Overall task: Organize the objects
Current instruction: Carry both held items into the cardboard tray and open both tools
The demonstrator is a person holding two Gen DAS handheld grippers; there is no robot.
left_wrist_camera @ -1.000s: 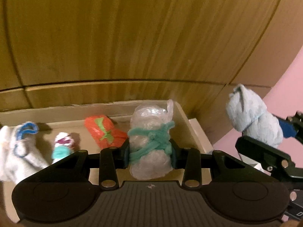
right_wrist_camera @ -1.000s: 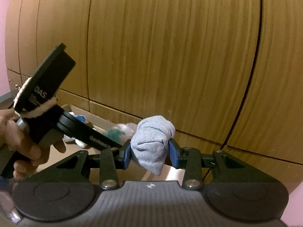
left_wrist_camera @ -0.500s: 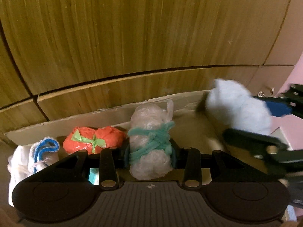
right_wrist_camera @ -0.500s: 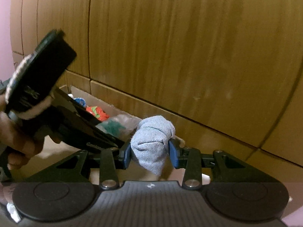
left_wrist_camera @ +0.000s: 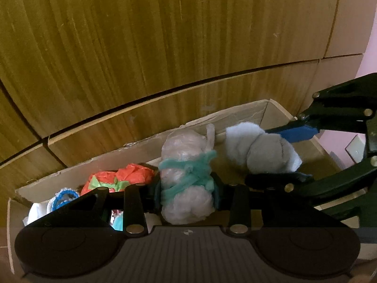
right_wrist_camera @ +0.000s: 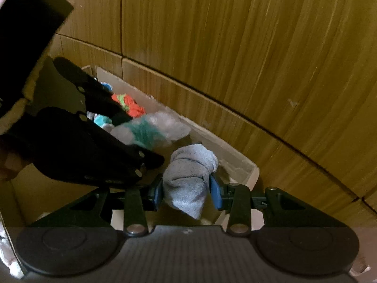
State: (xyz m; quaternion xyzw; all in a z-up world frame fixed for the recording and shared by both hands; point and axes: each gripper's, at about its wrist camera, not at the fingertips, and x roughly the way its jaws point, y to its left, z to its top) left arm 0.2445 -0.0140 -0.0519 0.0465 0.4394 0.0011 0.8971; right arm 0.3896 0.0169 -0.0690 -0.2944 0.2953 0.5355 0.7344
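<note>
My left gripper [left_wrist_camera: 187, 188] is shut on a clear plastic bundle [left_wrist_camera: 186, 165] tied with teal yarn and holds it over the cardboard box [left_wrist_camera: 240, 115]. My right gripper [right_wrist_camera: 187, 189] is shut on a rolled grey-blue cloth [right_wrist_camera: 188, 176]. In the left wrist view that cloth [left_wrist_camera: 261, 151] hangs just right of the plastic bundle, inside the box's right end. In the right wrist view the plastic bundle [right_wrist_camera: 150, 129] shows up and to the left, behind the left gripper's black body [right_wrist_camera: 77, 146].
Inside the box lie an orange bundle with a green tie [left_wrist_camera: 120, 179] and a white bundle with a blue loop [left_wrist_camera: 61, 198] to the left. Wooden cabinet fronts [left_wrist_camera: 165, 47] rise right behind the box. A pink wall [left_wrist_camera: 370, 47] shows at the far right.
Both grippers have sunk toward the box. The right gripper with the grey-blue cloth has come in from the right to just beside the plastic bundle. Both grips are unchanged.
</note>
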